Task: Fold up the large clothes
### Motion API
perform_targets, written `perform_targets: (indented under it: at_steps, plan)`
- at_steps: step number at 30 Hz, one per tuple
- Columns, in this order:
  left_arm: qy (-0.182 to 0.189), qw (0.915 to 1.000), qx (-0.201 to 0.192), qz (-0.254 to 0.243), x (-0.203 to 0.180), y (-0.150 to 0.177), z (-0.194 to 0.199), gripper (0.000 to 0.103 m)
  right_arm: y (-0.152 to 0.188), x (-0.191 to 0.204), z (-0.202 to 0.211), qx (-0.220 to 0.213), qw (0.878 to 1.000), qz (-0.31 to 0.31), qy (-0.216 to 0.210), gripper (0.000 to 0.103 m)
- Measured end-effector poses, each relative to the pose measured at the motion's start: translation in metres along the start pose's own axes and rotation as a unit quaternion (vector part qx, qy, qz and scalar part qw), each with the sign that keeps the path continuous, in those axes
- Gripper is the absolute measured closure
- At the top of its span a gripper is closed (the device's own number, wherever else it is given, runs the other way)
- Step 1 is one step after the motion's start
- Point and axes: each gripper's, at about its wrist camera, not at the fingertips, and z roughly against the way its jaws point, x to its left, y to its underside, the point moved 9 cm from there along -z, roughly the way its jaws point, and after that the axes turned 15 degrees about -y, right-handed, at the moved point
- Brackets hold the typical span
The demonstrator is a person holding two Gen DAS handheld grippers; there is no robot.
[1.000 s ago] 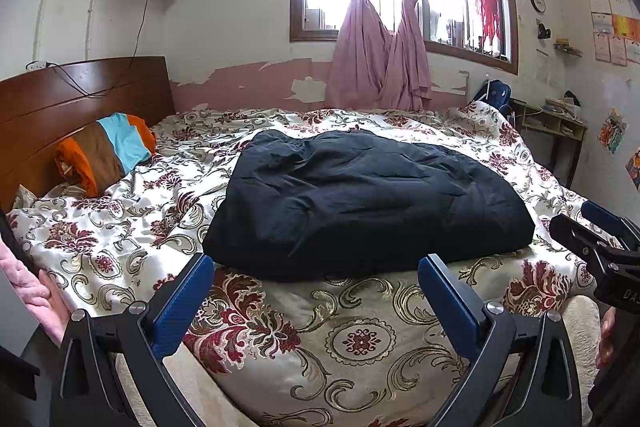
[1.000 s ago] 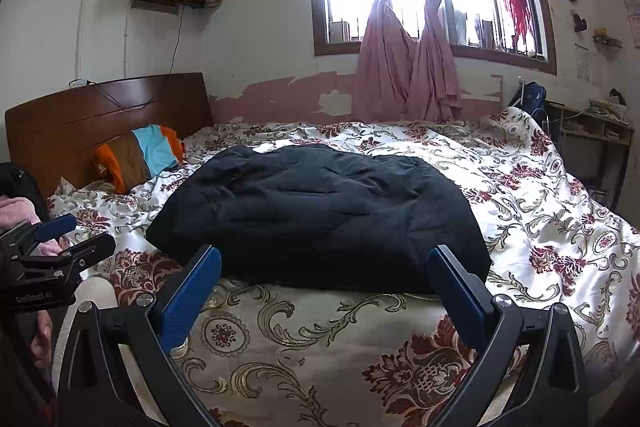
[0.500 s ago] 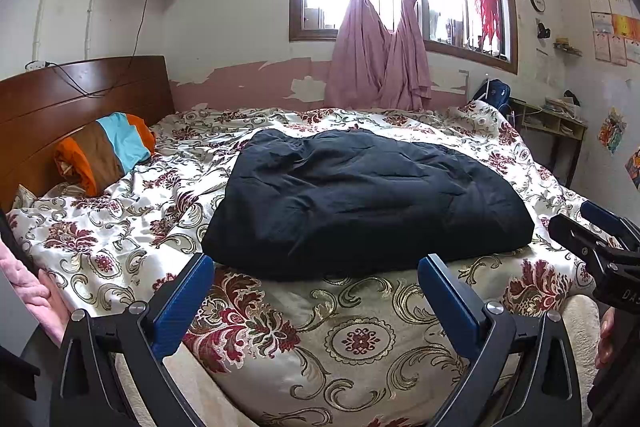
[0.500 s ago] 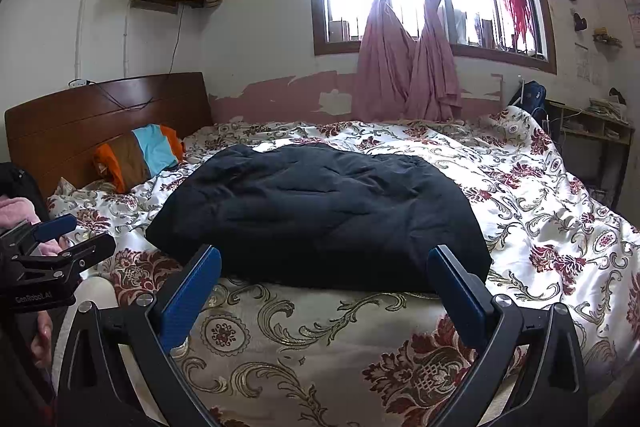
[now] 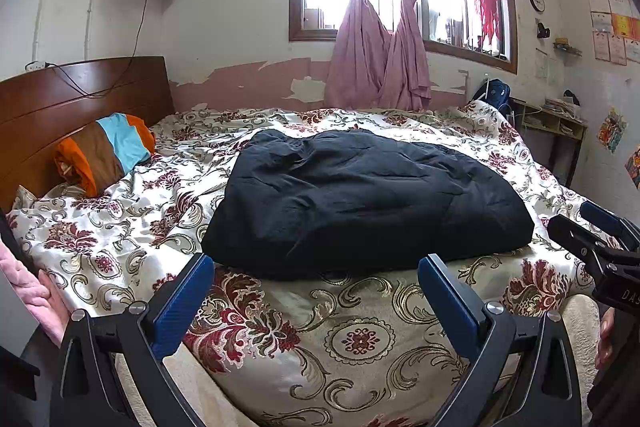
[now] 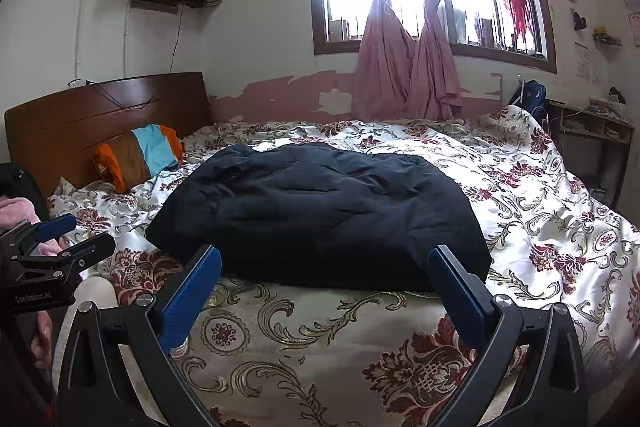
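One bulky dark navy padded garment (image 5: 368, 203) is seen at frame centre, lying folded on the floral satin bedspread (image 5: 120, 227). Both the left gripper (image 5: 316, 299) and the right gripper (image 6: 324, 291), at lower centre, are held with jaws wide, holding nothing. The slippery spread may be pinched along with the garment; thick padding may spring open. One striped pillow (image 5: 104, 151) is counted at left
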Motion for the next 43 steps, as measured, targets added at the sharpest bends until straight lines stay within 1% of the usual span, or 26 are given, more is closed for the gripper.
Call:
perform_targets:
  at_steps: [22,30,36,43]
  plan:
    - [0.0,1.0,0.001,-0.001,0.0,0.0,0.0,0.0,0.005,0.002,-0.002,0.002,1.0,-0.002,0.0,0.002]
    - [0.007,0.9999,0.011,0.006,0.001,0.006,-0.005,0.0,0.005,0.002,-0.002,0.003,1.0,-0.003,0.0,0.002]
    - [-0.011,0.9999,0.013,0.003,0.005,0.008,-0.01,0.0,0.011,0.001,-0.004,0.005,1.0,-0.005,-0.001,0.002]
    - [-0.005,0.9999,0.009,0.005,0.006,0.006,-0.01,0.0,0.012,0.0,-0.004,0.006,1.0,-0.006,-0.001,0.002]
